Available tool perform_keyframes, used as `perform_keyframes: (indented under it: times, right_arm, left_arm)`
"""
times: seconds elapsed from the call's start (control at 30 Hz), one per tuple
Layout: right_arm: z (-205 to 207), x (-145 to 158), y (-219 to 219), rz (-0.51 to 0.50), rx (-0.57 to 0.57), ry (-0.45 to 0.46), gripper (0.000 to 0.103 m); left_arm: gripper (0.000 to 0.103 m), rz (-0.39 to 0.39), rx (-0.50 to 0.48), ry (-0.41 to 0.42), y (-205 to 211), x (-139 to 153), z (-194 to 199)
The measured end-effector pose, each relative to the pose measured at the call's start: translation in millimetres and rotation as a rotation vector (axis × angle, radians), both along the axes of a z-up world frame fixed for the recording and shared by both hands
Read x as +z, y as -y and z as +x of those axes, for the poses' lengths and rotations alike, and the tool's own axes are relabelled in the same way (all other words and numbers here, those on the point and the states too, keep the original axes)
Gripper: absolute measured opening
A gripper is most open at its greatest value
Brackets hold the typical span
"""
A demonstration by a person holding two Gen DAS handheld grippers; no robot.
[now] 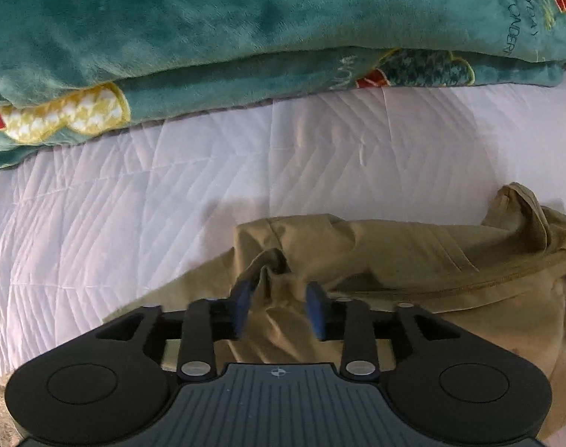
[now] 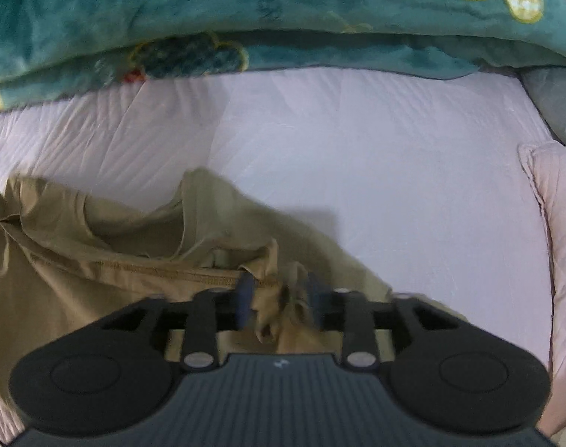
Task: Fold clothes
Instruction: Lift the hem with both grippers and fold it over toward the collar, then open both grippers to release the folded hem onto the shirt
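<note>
Both tongs meet a khaki garment (image 1: 413, 260) on the bed (image 1: 134, 193).
Your left tongs (image 1: 279, 309) gape; right tongs (image 2: 279, 301) pinch bunched fabric at lower centre; lift evenly.

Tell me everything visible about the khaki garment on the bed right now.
The khaki-tan thin woven garment lies crumpled on the pale quilted bed cover, short of the teal blanket. A stitched seam or hem band crosses it, and one corner sticks up. The left gripper straddles a raised fold, jaws apart; the right gripper has bunched cloth between its blue fingers.
</note>
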State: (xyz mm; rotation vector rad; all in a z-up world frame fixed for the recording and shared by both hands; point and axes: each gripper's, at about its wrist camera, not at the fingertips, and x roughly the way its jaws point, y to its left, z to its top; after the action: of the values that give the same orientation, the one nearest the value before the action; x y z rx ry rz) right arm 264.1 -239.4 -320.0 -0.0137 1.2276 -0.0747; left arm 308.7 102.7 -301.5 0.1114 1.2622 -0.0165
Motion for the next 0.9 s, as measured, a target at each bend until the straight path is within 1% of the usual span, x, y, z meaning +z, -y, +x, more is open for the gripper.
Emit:
perform_keyframes:
  times: [0.1, 0.2, 0.27, 0.33, 0.43, 0.47, 0.6, 0.63, 0.7, 0.73, 0.77, 0.83, 0.9]
  right_arm:
    - [-5.6, 15.4, 14.5, 0.011, -0.050, 0.031, 0.039]
    - [-26.7, 27.3, 34.0, 0.010, -0.116, 0.038, 0.041]
    - [-47.0, 27.4, 48.4, 0.000, -0.162, 0.021, 0.048]
    - [-68.7, 19.6, 64.7, -0.010, -0.205, -0.008, 0.049]
    - [-98.6, 4.5, 89.4, -0.021, -0.263, -0.047, 0.051]
    - [-102.7, 0.2, 94.4, -0.024, -0.272, -0.045, 0.052]
    - [-102.6, -16.0, 102.5, 0.000, -0.272, -0.033, 0.054]
    - [-100.6, -19.7, 102.8, 0.005, -0.266, -0.033, 0.054]
    - [-96.8, -25.6, 101.9, 0.015, -0.253, -0.029, 0.054]
    - [-94.1, -28.4, 101.8, 0.015, -0.243, -0.025, 0.054]
    - [-92.0, -29.6, 102.7, 0.010, -0.236, -0.022, 0.055]
    - [-87.3, -31.9, 104.9, 0.005, -0.228, -0.022, 0.058]
    - [-84.7, -34.1, 109.0, 0.012, -0.232, -0.026, 0.058]
  left_arm:
    - [0.040, -0.027, 0.012, -0.020, 1.6, 9.5, -13.9]
    - [0.040, -0.048, -0.032, -0.028, 23.1, 17.4, -44.6]
    - [0.040, -0.061, -0.071, -0.053, 53.8, 15.5, -75.9]
    - [0.040, -0.073, -0.115, -0.078, 85.9, 13.1, -107.3]
    - [0.040, -0.102, -0.243, -0.086, 157.7, 2.4, -156.4]
    - [0.040, -0.114, -0.284, -0.078, 179.6, -1.4, -167.4]
    - [0.040, -0.118, -0.432, 0.029, 264.2, -17.2, -213.1]
    - [0.040, -0.114, -0.468, 0.056, 284.2, -21.3, -223.7]
    - [0.041, -0.062, -0.536, 0.107, 311.6, -31.3, -235.6]
    - [0.041, -0.043, -0.546, 0.118, 320.0, -37.4, -237.1]
    - [0.041, -0.023, -0.556, 0.126, 327.9, -43.6, -238.2]
    - [0.041, 0.011, -0.582, 0.110, 339.8, -55.2, -238.4]
    - [0.041, 0.039, -0.613, 0.111, 348.6, -60.6, -243.0]
